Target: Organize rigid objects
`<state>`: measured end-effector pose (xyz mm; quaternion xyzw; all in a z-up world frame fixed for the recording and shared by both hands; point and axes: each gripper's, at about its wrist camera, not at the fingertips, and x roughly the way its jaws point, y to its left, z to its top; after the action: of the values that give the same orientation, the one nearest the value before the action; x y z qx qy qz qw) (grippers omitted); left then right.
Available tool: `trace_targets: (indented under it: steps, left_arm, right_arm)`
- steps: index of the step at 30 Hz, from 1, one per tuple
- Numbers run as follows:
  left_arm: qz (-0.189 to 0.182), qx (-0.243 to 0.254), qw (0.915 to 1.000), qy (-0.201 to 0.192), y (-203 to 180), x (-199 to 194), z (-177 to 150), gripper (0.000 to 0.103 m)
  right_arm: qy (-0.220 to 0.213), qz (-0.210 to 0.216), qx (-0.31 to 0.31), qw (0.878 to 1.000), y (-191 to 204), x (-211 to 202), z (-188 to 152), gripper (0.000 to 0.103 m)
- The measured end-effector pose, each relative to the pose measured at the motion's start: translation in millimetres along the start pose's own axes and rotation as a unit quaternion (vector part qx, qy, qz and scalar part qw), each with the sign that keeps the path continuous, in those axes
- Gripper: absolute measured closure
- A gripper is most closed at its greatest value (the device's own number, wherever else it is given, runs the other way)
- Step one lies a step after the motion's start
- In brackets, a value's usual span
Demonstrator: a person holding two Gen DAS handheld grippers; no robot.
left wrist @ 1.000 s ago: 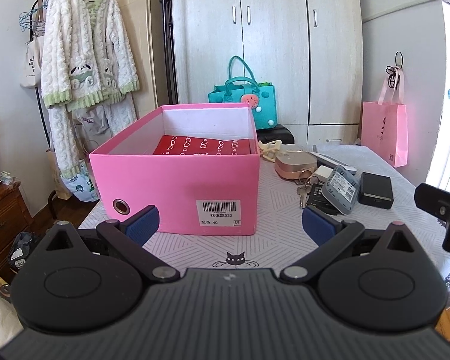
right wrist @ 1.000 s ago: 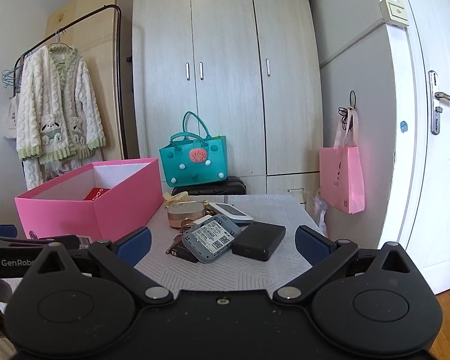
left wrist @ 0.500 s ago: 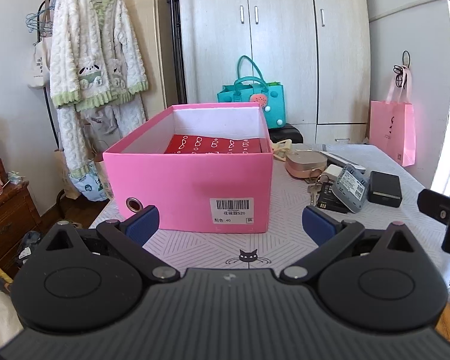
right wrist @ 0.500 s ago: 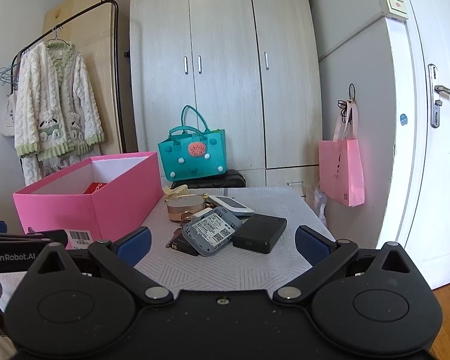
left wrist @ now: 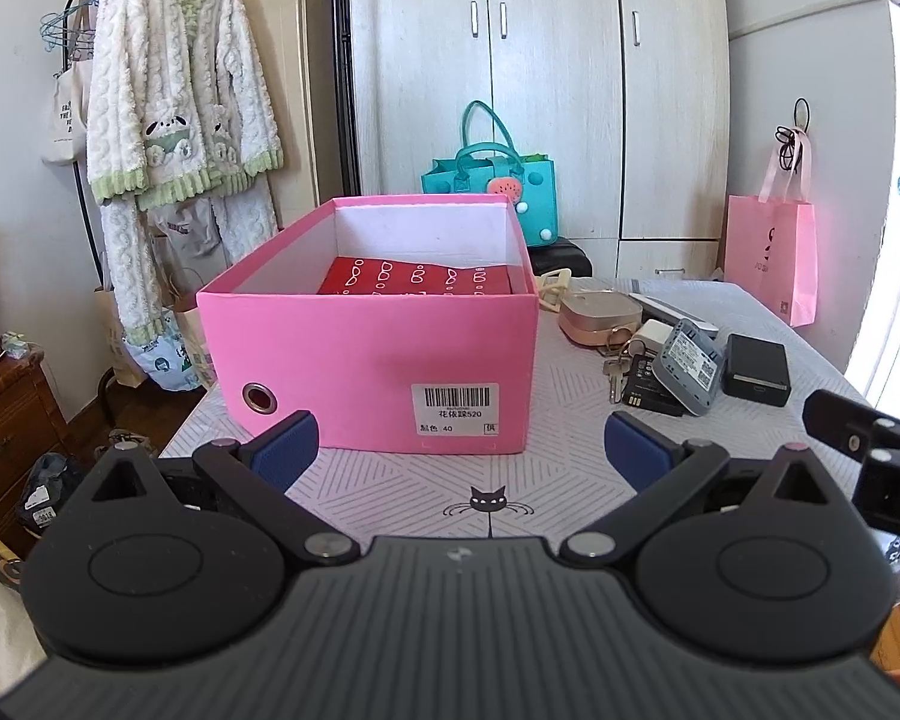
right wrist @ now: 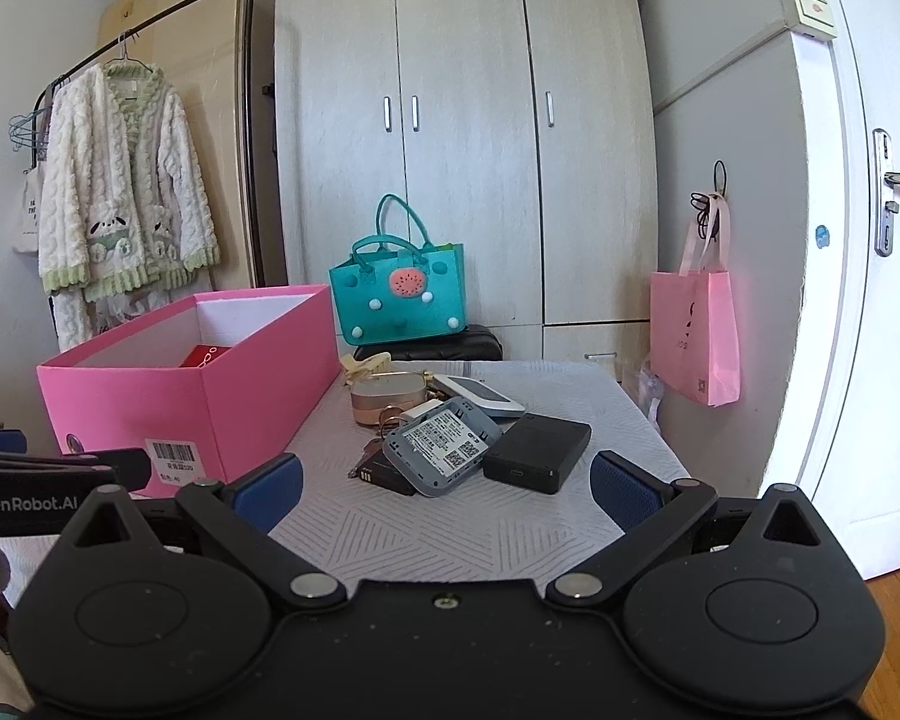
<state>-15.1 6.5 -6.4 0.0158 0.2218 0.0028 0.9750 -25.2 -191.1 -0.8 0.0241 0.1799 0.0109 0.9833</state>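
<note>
The pink box (left wrist: 369,354) stood open-topped on the counter (left wrist: 558,480), and it serves as the landmark for all positions below. A red packet (left wrist: 417,281) lay inside the box, against its far end. A barcode label (left wrist: 455,409) was stuck on the near wall of the box, toward its right corner.

The left tool (left wrist: 459,441) hung just in front of the near wall of the box, its two blue-padded fingers spread wide and holding nothing. The right tool (right wrist: 444,483) hung to the right of the box, also spread wide and empty, facing a cluster of small items.

That cluster lay on the counter to the right of the box, apart from it. Nearest the box was a rose-gold case (right wrist: 388,396), with a cream hair clip (right wrist: 363,365) behind it. A bunch of keys (left wrist: 615,367) lay in front of the case. A grey router (right wrist: 441,445), label side up, rested tilted on a flat black battery (right wrist: 384,477). A black power bank (right wrist: 537,452) lay just right of the router, farthest from the box. A white device (right wrist: 480,395) lay behind the router.

Beyond the far end of the box stood a teal bag (right wrist: 399,294), in front of a wardrobe (right wrist: 462,138). A pink paper bag (right wrist: 696,336) hung on the wall well to the right of the box.
</note>
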Motion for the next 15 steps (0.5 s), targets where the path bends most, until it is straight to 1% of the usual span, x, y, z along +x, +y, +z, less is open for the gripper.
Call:
trace_targets:
  steps: [8, 15]
  left_arm:
    - [-0.003, -0.001, 1.0000, 0.002, 1.2, 1.1, 0.4, 0.000]
    - [-0.014, 0.003, 0.9998, 0.013, 2.6, 8.9, -1.5, 0.000]
  right_arm:
    - [0.005, 0.001, -0.008, 1.000, 2.6, 1.0, -0.5, 0.000]
    - [0.016, -0.003, -0.009, 1.000, 1.8, 6.6, -1.7, 0.000]
